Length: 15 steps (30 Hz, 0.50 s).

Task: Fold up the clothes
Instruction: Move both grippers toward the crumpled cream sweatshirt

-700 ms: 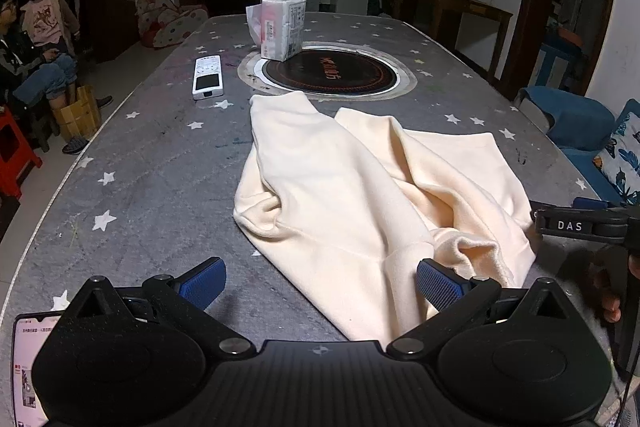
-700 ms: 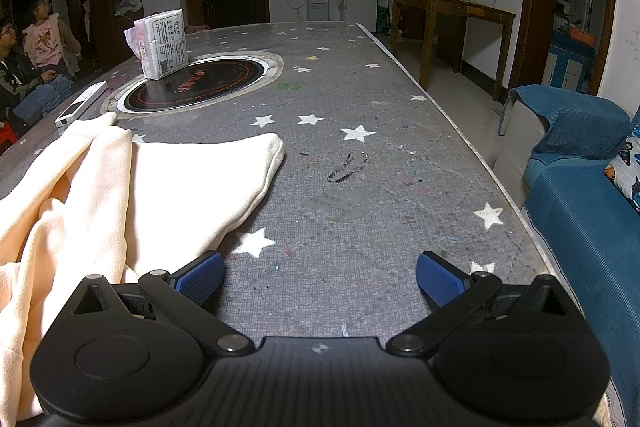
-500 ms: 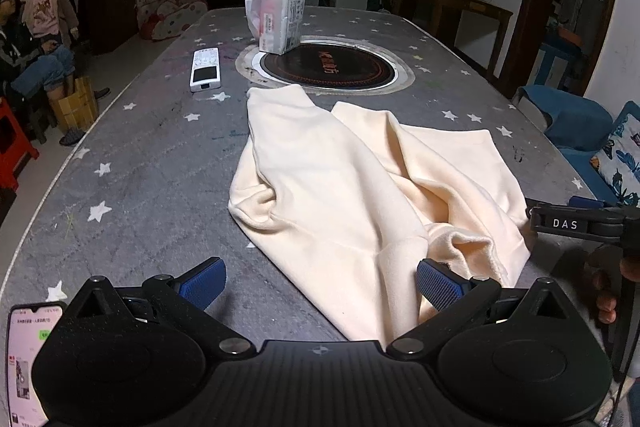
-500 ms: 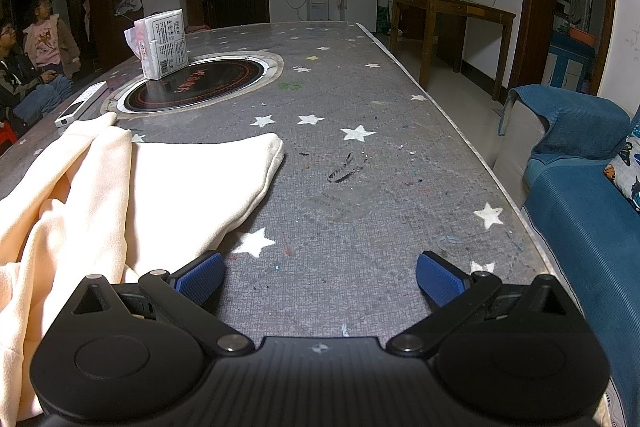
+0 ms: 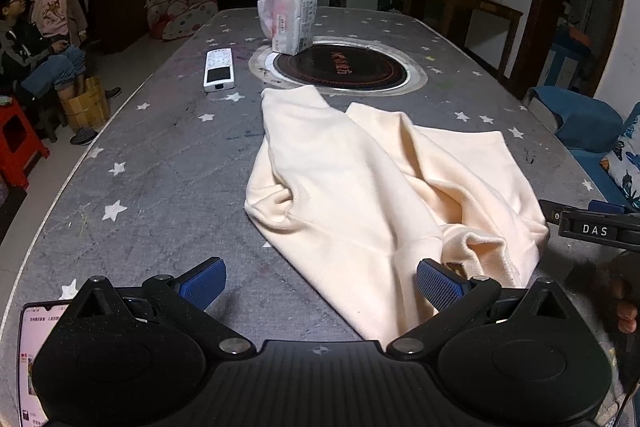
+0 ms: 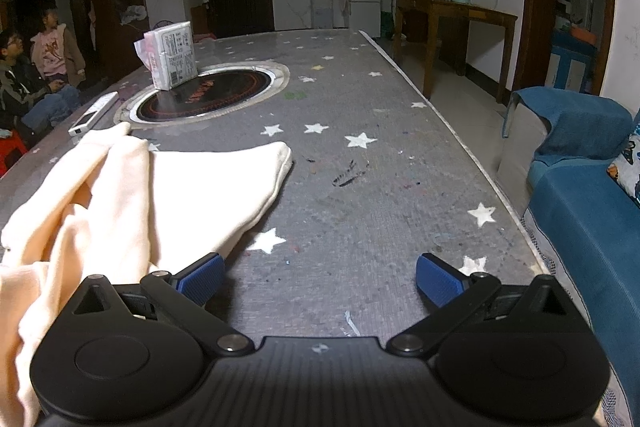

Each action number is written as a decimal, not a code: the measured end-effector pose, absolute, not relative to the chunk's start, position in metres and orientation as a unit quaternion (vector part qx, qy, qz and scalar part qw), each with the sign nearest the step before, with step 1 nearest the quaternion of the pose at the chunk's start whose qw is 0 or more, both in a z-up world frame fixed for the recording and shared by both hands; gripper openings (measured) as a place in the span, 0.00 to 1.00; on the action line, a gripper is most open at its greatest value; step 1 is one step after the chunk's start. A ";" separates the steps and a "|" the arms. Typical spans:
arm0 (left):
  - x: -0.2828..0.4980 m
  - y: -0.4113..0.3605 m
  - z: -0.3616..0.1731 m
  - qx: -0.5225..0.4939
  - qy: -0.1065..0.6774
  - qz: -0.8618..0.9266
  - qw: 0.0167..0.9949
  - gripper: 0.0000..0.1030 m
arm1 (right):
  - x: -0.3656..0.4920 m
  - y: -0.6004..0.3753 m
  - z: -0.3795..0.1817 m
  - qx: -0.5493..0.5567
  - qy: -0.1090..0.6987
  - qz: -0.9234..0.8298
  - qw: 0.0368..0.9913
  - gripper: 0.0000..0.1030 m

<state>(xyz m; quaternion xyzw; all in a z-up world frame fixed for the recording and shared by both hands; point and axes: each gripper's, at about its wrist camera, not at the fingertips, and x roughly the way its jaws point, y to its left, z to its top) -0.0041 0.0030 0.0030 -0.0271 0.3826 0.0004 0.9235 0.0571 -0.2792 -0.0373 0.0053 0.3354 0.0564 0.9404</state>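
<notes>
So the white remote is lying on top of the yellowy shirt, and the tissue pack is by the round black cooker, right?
Not quite. The white remote lies on the bare table, apart from the cream shirt, as the left wrist view shows. The tissue pack is by the round cooker.

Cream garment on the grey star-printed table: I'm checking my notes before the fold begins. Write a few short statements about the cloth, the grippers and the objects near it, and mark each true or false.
1. The cream fleece garment lies crumpled on the grey star-printed table. True.
2. The left gripper is shut on the garment. False: its jaws stand open, gripping nothing.
3. The white remote control rests on top of the garment. False: it lies apart, on the table.
4. The white tissue pack stands at the round black hotplate. True.
5. The right gripper is open. True.
</notes>
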 end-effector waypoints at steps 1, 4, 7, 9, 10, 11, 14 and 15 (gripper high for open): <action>-0.004 0.003 0.004 -0.027 0.381 -0.003 0.924 1.00 | 0.056 -0.279 -0.036 0.006 0.333 0.058 0.941 1.00; -0.003 0.000 0.005 -0.028 0.382 -0.006 0.924 1.00 | 0.051 -0.276 -0.031 0.007 0.330 0.067 0.942 1.00; -0.004 -0.002 0.006 -0.028 0.382 -0.012 0.924 1.00 | 0.045 -0.272 -0.026 0.004 0.326 0.079 0.942 1.00; -0.004 -0.004 0.006 -0.026 0.382 -0.015 0.924 1.00 | 0.041 -0.269 -0.023 0.002 0.324 0.087 0.942 1.00; -0.004 -0.005 0.006 -0.026 0.382 -0.016 0.924 1.00 | 0.039 -0.268 -0.021 0.001 0.322 0.091 0.942 1.00; -0.004 -0.005 0.006 -0.027 0.382 -0.018 0.924 1.00 | 0.037 -0.267 -0.020 0.000 0.321 0.095 0.942 1.00; -0.002 -0.007 0.007 -0.027 0.381 -0.022 0.924 1.00 | 0.031 -0.262 -0.015 0.000 0.319 0.108 0.942 1.00; -0.002 -0.007 0.007 -0.027 0.380 -0.023 0.924 0.99 | 0.030 -0.261 -0.014 0.000 0.318 0.112 0.942 1.00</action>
